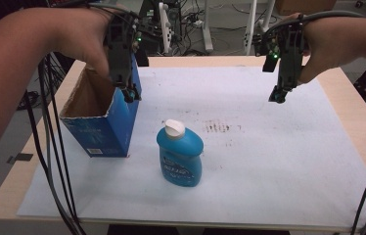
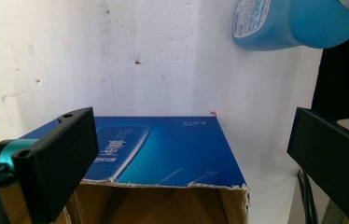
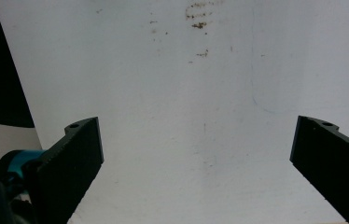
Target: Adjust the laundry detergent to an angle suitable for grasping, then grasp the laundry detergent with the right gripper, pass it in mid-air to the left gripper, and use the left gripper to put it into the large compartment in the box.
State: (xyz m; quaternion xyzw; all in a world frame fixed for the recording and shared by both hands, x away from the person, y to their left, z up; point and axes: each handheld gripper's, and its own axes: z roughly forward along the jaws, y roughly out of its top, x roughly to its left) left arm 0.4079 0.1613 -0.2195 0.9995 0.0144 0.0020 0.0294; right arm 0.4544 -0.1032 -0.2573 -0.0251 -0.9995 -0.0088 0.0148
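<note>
An open-topped blue cardboard box (image 1: 103,123) stands at the left of the white sheet (image 1: 269,147). My left gripper (image 1: 131,93) hovers over the box's far right rim, open and holding nothing. In the left gripper view the box (image 2: 163,149) lies just below and between the spread jaws of that gripper (image 2: 196,154). A blue bottle with a white cap (image 1: 180,154) stands upright in the middle, right of the box; its body (image 2: 298,21) also shows at the top right of the left gripper view. My right gripper (image 1: 278,95) hangs open above the sheet's far right, with bare sheet between its fingers (image 3: 196,149).
Brown smudges (image 1: 220,128) mark the sheet near its middle. The wooden table (image 1: 362,122) shows bare along its right and left edges. Black cables (image 1: 56,161) trail down at the left and right. Stands and cables crowd the floor beyond the far edge.
</note>
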